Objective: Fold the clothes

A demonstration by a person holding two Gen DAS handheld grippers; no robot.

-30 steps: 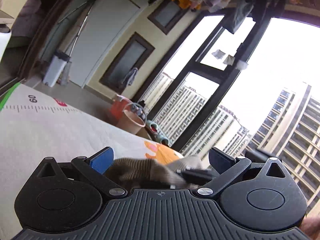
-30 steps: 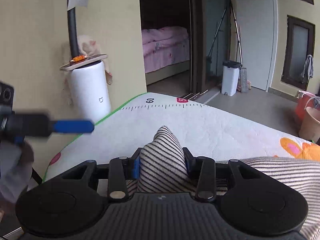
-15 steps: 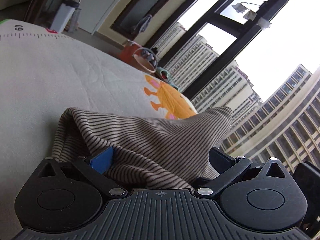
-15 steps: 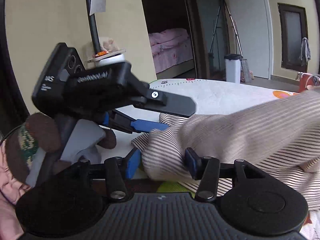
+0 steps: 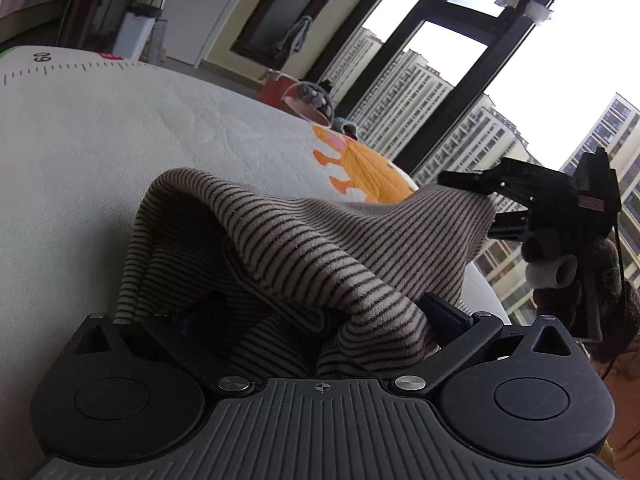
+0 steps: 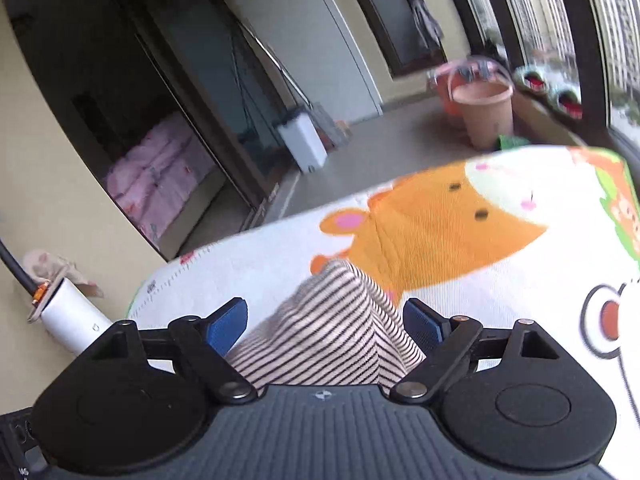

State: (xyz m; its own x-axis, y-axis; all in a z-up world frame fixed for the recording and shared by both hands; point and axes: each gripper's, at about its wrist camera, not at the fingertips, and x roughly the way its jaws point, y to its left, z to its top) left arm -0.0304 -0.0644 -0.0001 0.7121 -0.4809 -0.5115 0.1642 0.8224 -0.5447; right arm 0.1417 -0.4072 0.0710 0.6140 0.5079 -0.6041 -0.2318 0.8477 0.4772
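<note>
Striped knit, brown on beige, fills the space between the fingers of the left gripper (image 5: 320, 308). The garment (image 5: 320, 240) is heaped over both finger bases in a loose hump that rests on the padded mat (image 5: 120, 140). The jaws stand wide with cloth lying slack between them, so the claw reads as open and pinches nothing. A second ago this camera looked up at the window with only a scrap of knit in front of it. Now it tips down onto the mat with the whole fold lying ahead, so the carried half appears to have been laid over.

In its own view, the right gripper (image 6: 324, 320) is letting go. Its blue pads (image 6: 224, 324) were clamped tight on a narrow tuft a second ago. Now they stand well apart and are opening further, with a peak of striped cloth rising free between them. The view has also rolled and looks across the mat's orange animal print (image 6: 432, 232).

In the left camera the same claw sits at the garment's far edge, which is raised there and tents towards it.

My judgement is that one fold has just been placed and both claws are releasing. The next step is probably to flatten the hump or re-grip for a second fold, because the cloth is bunched, not flat.

Beyond the mat stand plastic buckets (image 6: 484, 116), then the tall window.
</note>
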